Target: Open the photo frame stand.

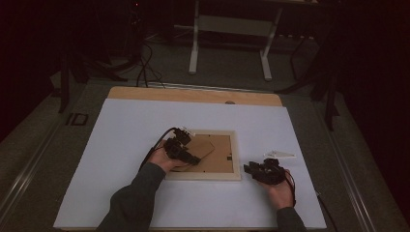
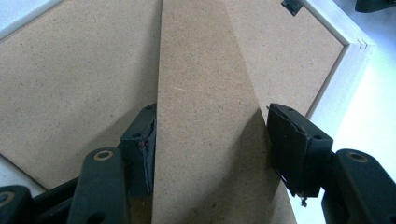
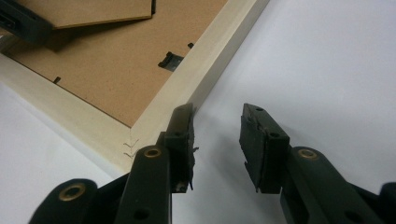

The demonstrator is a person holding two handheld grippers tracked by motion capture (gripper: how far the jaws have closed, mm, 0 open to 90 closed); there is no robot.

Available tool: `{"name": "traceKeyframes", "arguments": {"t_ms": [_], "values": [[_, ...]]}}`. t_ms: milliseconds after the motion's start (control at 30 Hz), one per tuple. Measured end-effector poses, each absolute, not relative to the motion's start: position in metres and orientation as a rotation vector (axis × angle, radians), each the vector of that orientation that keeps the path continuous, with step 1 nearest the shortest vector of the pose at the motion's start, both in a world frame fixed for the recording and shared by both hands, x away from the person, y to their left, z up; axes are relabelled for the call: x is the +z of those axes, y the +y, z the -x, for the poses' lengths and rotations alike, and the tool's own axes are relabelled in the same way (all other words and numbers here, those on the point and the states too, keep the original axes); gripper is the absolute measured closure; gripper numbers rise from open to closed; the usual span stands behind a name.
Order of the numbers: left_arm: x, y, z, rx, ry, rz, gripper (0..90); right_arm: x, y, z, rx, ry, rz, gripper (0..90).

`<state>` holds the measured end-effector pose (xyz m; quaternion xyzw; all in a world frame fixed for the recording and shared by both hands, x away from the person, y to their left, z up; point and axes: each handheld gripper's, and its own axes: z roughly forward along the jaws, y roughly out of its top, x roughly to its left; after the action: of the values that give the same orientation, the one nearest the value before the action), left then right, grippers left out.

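Frame (image 1: 203, 154) face-down, brown backing, stand (image 2: 205, 116) raised

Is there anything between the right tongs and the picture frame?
No. The right tongs sit open on the white table right beside the frame's corner, with bare table between them. The left tongs straddle the frame's brown stand flap.
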<state>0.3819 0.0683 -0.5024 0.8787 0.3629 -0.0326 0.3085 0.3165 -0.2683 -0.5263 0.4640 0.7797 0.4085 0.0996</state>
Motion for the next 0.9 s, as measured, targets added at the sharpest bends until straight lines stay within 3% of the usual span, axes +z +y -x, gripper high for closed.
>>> {"name": "traceKeyframes", "arguments": {"t_ms": [900], "values": [[-0.497, 0.064, -0.374, 0.029, 0.921, -2.344, 40.2, -0.519, -0.263, -0.329, 1.207, 2.305, -1.355, 64.5]]}}
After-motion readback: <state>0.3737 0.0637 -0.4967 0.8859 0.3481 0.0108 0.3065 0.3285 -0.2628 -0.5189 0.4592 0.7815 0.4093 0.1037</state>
